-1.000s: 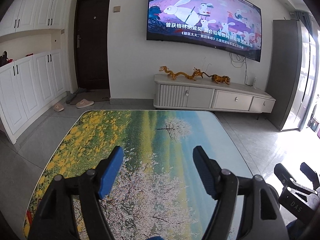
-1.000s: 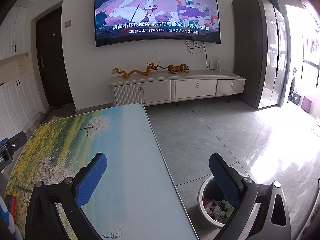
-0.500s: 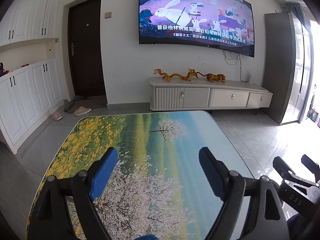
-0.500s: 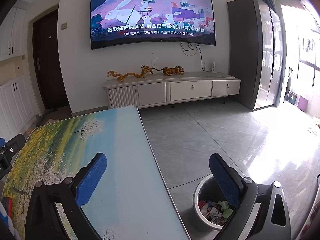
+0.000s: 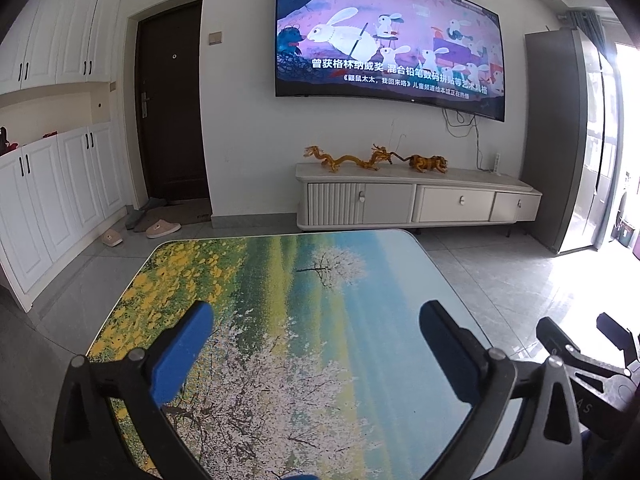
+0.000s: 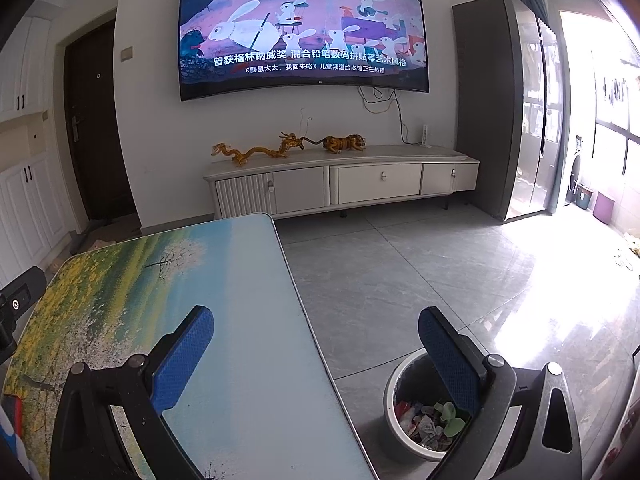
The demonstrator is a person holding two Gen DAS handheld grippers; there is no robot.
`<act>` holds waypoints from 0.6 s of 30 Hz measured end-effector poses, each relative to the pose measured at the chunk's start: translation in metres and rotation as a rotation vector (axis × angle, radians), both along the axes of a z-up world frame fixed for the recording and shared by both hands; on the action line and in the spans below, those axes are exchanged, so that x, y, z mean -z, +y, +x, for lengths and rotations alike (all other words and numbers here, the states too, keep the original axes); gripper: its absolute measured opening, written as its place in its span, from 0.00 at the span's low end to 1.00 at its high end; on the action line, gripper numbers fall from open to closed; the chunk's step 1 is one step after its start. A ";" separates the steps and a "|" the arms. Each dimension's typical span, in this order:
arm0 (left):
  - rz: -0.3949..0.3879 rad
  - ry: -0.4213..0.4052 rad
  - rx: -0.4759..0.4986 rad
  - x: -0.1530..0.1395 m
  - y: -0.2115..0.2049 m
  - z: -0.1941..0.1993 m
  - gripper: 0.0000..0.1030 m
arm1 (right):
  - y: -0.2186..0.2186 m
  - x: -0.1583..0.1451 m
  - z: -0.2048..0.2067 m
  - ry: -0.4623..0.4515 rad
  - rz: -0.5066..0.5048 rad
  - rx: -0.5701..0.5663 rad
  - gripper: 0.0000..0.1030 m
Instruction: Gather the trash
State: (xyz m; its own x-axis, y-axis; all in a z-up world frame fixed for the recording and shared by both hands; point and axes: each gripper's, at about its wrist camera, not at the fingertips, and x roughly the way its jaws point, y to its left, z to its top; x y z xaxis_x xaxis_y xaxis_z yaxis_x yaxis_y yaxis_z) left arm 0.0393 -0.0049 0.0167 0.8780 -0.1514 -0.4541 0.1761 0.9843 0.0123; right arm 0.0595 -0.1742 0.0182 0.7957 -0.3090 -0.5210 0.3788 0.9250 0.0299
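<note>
My left gripper [image 5: 314,330] hovers over the table [image 5: 280,288] with the printed landscape top; its jaws are opening wide and nothing is between the blue pads. The right gripper [image 6: 316,336] stands open over the table's right edge, also holding nothing. Below its right finger, on the floor beside the table, sits a grey waste bin [image 6: 394,384] with crumpled wrappers and scraps [image 6: 424,420] inside. No loose trash shows on the table top in either view. The right gripper's body [image 5: 592,364] appears at the right edge of the left wrist view.
A white TV cabinet [image 6: 340,184] with golden dragon and tiger figures stands against the far wall under a wall-mounted TV [image 6: 304,32]. White cupboards [image 5: 52,200], a dark door [image 5: 172,112] and slippers [image 5: 160,228] are at left. A grey tall cabinet [image 6: 500,112] stands at right over open tiled floor [image 6: 420,272].
The left gripper's jaws have spread noticeably wider apart. The right gripper has stayed as it was; the bin sits slightly lower in its view.
</note>
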 end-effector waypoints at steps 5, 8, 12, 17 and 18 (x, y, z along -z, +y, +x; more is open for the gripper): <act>0.010 0.000 0.019 0.001 -0.007 -0.003 1.00 | -0.002 0.001 -0.001 0.000 0.000 0.009 1.00; 0.013 0.007 0.032 0.004 -0.010 -0.004 1.00 | -0.003 0.002 -0.004 0.002 -0.006 0.022 1.00; 0.022 0.008 0.052 0.006 -0.016 -0.007 1.00 | -0.007 0.003 -0.008 0.003 -0.002 0.045 1.00; 0.041 0.024 0.067 0.010 -0.022 -0.006 1.00 | -0.011 0.005 -0.010 0.007 -0.002 0.067 1.00; 0.042 0.029 0.068 0.011 -0.022 -0.005 1.00 | -0.012 0.006 -0.011 0.008 -0.003 0.071 1.00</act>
